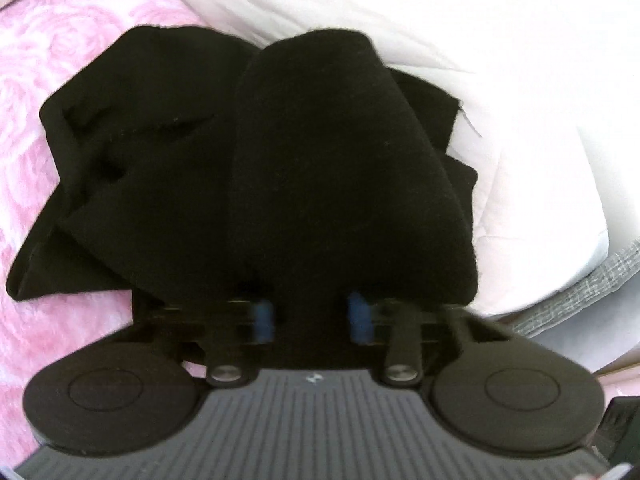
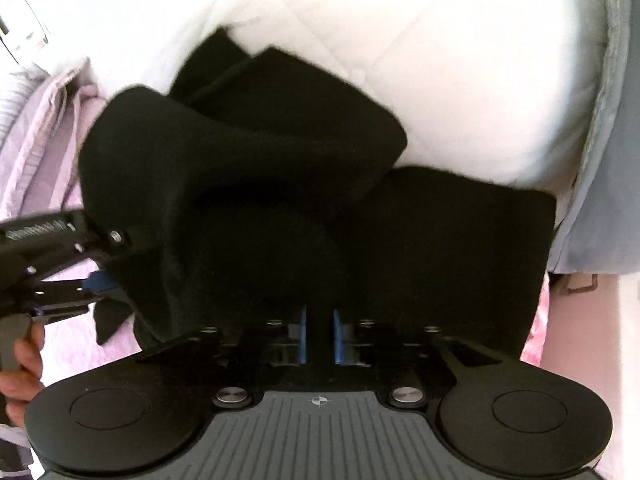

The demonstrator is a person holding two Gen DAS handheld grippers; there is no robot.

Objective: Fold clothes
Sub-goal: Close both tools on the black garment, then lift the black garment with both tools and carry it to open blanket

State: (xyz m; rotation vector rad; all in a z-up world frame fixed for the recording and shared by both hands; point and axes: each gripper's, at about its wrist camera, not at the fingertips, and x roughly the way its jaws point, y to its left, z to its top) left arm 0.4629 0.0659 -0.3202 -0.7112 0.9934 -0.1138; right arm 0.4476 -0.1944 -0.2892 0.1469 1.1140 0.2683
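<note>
Black garment (image 1: 280, 152): lay bunched on the bed, partly on the pink blanket (image 1: 60, 80) and partly against the white duvet (image 1: 500, 60); one thick fold rose toward the left camera, another flat panel (image 2: 460, 248) spread to the right in the right wrist view.
Left gripper (image 1: 312, 316): its blue pads (image 1: 264, 316) were drawn in on black cloth that ran down between them, so it was gripping the garment.
Right gripper (image 2: 319, 336): blue pads close together with a narrow strip of the dark fabric pinched between; it too held the garment.
Containers: I could make out none in either view.
Hand (image 2: 22, 364): a person's fingers were wrapped round the left tool's handle at the left edge of the right wrist view.
In the way: the raised fold hid the fingertips of both tools.
Surroundings: a pale lilac cloth (image 2: 44, 128) lay crumpled on the left; a grey woven edge (image 1: 592, 292) ran under the duvet.
Open room: bare pink blanket lay to the left of the garment; the duvet crowded its far side.
</note>
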